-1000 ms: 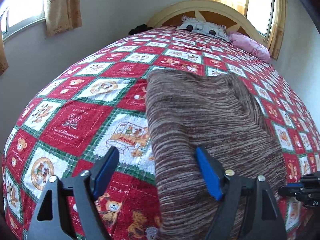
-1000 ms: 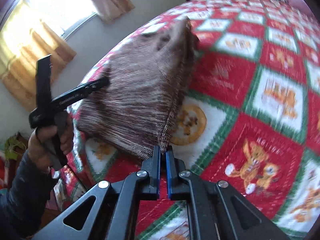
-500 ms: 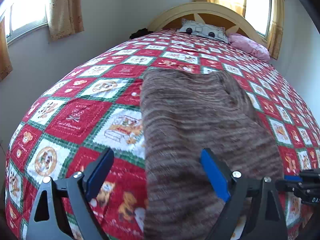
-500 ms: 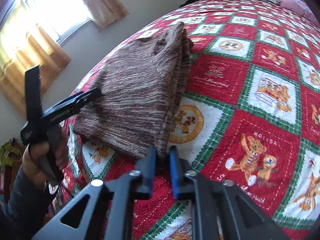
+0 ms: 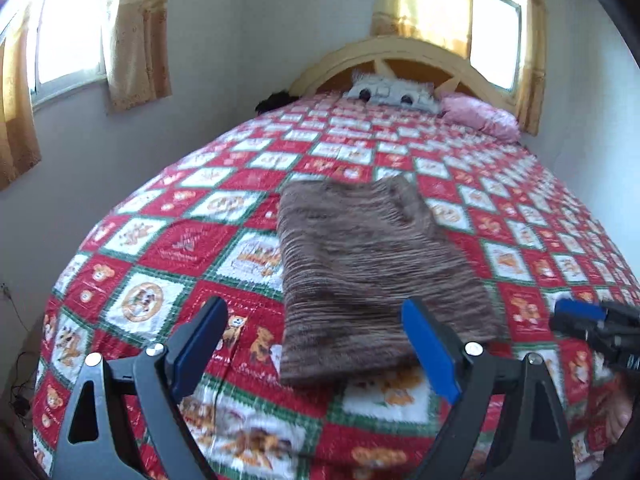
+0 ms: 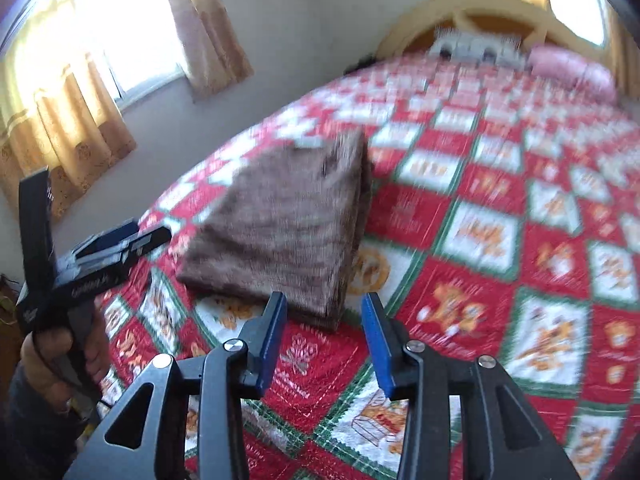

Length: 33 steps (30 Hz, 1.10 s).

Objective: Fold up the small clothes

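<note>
The right gripper stands clear of the folded brown knit garment, its jaws having just been opening with nothing between them. The left gripper gapes wide, also empty; the garment lies flat beyond it on the red patchwork quilt. Only the right view shows the person's hand gripping the left tool. The pillows look sharp from the left, smeared from the right, perhaps by motion.

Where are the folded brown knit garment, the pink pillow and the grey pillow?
Folded brown knit garment (image 5: 372, 264): left wrist view, middle of its top layer.
Pink pillow (image 5: 480, 114): left wrist view, middle of its top, by the headboard.
Grey pillow (image 5: 386, 92): left wrist view, its front face.
</note>
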Available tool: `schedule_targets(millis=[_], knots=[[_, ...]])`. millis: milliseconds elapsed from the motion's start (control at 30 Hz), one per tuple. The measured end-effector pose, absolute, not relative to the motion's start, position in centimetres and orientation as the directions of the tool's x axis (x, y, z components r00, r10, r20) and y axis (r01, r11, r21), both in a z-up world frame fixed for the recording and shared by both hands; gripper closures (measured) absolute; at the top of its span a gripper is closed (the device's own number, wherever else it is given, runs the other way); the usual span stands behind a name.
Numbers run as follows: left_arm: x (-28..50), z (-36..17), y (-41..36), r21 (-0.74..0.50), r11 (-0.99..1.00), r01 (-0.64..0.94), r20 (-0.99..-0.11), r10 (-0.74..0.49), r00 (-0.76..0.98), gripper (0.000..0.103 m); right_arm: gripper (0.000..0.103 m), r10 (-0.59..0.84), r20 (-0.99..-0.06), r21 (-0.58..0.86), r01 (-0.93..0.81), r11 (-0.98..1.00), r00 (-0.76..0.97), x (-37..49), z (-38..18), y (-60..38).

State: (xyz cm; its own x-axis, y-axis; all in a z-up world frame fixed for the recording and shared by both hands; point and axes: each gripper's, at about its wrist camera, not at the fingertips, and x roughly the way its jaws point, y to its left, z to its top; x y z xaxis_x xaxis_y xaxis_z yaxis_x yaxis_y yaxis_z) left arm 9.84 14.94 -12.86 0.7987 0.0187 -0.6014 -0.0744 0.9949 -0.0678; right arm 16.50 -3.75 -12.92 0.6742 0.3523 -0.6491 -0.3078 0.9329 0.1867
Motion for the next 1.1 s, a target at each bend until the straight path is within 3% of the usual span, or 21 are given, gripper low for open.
schedule_targets(millis=[100, 433, 1100], knots=[[7.7, -11.1, 14.3, -0.067, 0.996, -0.055, -0.551, 0.009, 0.834, 0.004, 0.051, 0.336, -0.59, 0.14, -0.316, 0.938, 0.735, 14.5, -10.5, -3.3], [4.6, -8.0, 13.5, -0.116, 0.993, -0.021, -0.459, -0.035, 0.888, 0.003, 0.05, 0.299, -0.499, 0.064, -0.31, 0.949, 0.813, 10.7, -7.4, -3.2], [3.7, -7.7, 12.7, -0.093, 0.995, -0.02, -0.44, -0.023, 0.898, 0.001, 0.049, 0.24, -0.436, 0.054, -0.241, 0.969, 0.868, 8.8, -6.7, -4.6]])
